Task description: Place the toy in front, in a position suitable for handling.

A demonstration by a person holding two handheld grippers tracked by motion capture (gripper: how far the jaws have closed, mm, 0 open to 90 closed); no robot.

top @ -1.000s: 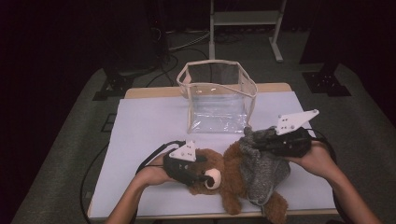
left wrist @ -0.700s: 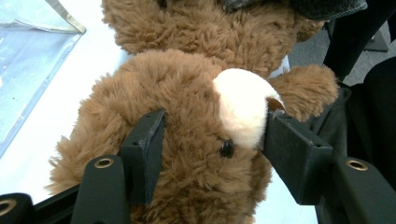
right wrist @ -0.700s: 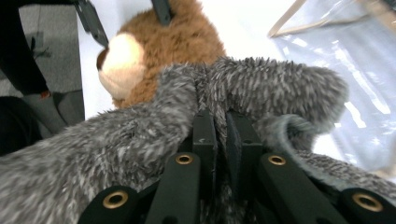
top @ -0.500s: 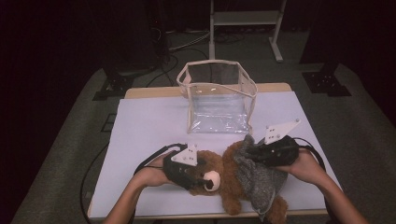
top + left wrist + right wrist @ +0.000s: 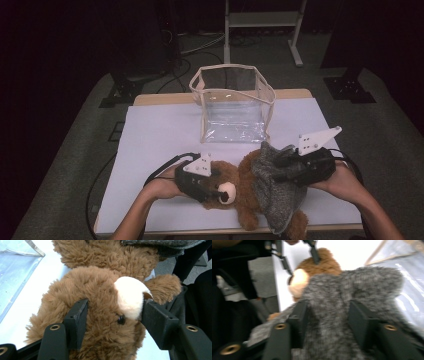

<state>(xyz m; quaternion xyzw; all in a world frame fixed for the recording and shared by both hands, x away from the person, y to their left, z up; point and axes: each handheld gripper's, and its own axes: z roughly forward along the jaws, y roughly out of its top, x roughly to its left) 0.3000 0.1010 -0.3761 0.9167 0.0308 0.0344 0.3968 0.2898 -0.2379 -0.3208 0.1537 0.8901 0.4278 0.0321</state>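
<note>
Bear: fluffy brown plush teddy bear with a cream snout (image 5: 235,187), lying on its back near the front edge of the worktop, head toward the person's left.
Bear close-up: from the left gripper view, the brown fur and the pale muzzle with one black eye sit right between the two black fingers (image 5: 77,320).
Wrap: fuzzy mottled grey knit garment (image 5: 277,192), draped over the bear's body and trailing down past its legs.
Left gripper (image 5: 212,185): the fingers are clamped on the bear's head, one pressed into the fur by the ear side, the other against the snout side.
Right gripper (image 5: 280,167): the fingers are pinched on a raised fold of the grey knit; in the right gripper view the fabric bunches up between them (image 5: 327,315), a bit blurry though.
Hands: the person's forearms come in from the bottom, one hand behind each gripper.
Bag: clear plastic square tote with beige trim (image 5: 232,105), standing upright and open-topped, just behind the bear toward the middle of the worktop, not touching it as far as I can tell.
Worktop: wooden table covered with a pale lavender-white sheet (image 5: 155,135).
</note>
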